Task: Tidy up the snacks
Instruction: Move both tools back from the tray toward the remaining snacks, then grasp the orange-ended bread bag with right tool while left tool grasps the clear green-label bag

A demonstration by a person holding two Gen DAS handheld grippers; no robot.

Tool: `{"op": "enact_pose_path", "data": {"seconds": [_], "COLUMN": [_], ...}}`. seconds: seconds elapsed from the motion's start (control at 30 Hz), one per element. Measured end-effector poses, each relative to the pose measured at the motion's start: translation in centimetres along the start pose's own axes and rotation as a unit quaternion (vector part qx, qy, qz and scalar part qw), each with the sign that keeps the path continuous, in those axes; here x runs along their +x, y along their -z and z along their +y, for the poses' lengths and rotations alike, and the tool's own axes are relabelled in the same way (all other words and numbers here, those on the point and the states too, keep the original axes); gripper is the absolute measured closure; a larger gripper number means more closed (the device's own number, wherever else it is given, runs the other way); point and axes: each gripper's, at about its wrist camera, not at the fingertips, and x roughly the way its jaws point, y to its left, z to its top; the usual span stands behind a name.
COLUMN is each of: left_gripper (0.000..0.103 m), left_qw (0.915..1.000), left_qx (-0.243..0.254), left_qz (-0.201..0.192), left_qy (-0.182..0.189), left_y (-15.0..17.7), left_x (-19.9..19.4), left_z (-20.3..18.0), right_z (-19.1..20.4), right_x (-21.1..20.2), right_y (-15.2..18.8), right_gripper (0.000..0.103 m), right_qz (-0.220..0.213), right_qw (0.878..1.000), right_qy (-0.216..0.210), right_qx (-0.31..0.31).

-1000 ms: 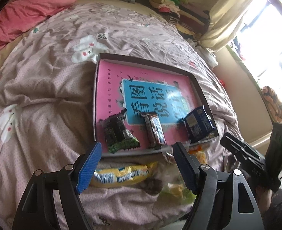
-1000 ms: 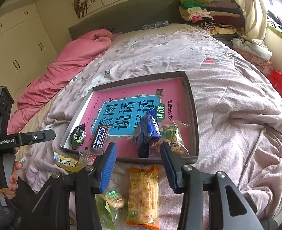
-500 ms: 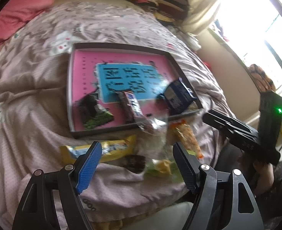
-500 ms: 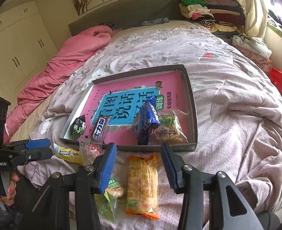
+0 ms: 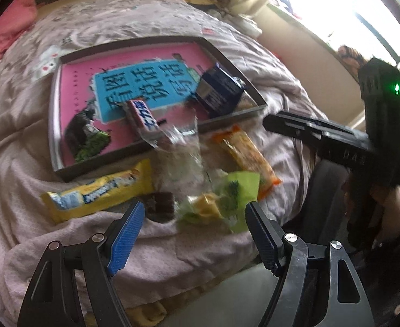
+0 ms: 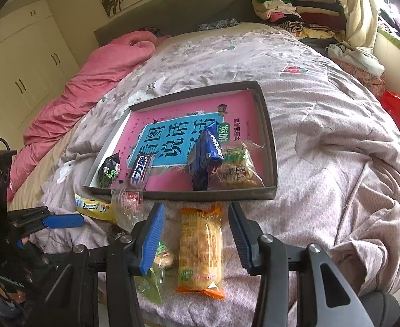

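Left gripper (image 5: 194, 234): spread wide, holding nothing, poised above the bed edge with the green-wrapped snack (image 5: 227, 196) and a small dark brown piece (image 5: 160, 204) lying between its blue pads, untouched. Yellow packet (image 5: 99, 193) just beyond the left pad, clear crinkled bag (image 5: 180, 155) past that, against the tray rim.

Right gripper (image 6: 197, 234): equally wide, gripping nothing, straddling the orange-trimmed cracker pack (image 6: 201, 248) flat on the quilt (image 6: 336, 141), pads apart from it on both sides.

Inside the shallow grey tray (image 6: 270, 147), over a pink book cover: dark green packet (image 6: 108, 170), chocolate bar (image 6: 141, 170), blue cookie pack (image 6: 205, 158) leaning on a clear bag of snacks (image 6: 238, 169).
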Motion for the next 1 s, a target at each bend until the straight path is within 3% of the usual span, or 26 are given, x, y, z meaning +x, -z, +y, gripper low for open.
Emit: {"op": "enact_pose_path", "data": {"seconds": [0.17, 0.4, 0.6, 1.0], "left_gripper": [0.025, 0.025, 0.025, 0.033], "left_qw": [0.9987, 0.9878, 0.9815, 0.9798], "left_qx": [0.046, 0.136, 0.169, 0.190], "left_qz": [0.019, 0.053, 0.055, 0.051], "left_qy": [-0.012, -0.056, -0.071, -0.037], "left_y": [0.3, 0.7, 0.5, -0.8], "left_x": [1.1, 3.5, 4.7, 5.5], "left_z": [-1.3, -2.8, -3.3, -3.0], "right_z": [-0.3, -0.8, -1.2, -0.1], "right_x": [0.1, 0.8, 2.1, 5.1], "right_y": [0.3, 0.8, 1.4, 2.9], "right_gripper": [0.055, 0.055, 0.055, 0.055], "right_qz": [0.009, 0.032, 0.061, 0.111], "right_qw": [1.000, 0.999, 0.998, 0.994], "right_qy": [-0.002, 0.005, 0.007, 0.010], "right_qx": [0.007, 0.017, 0.021, -0.013]}}
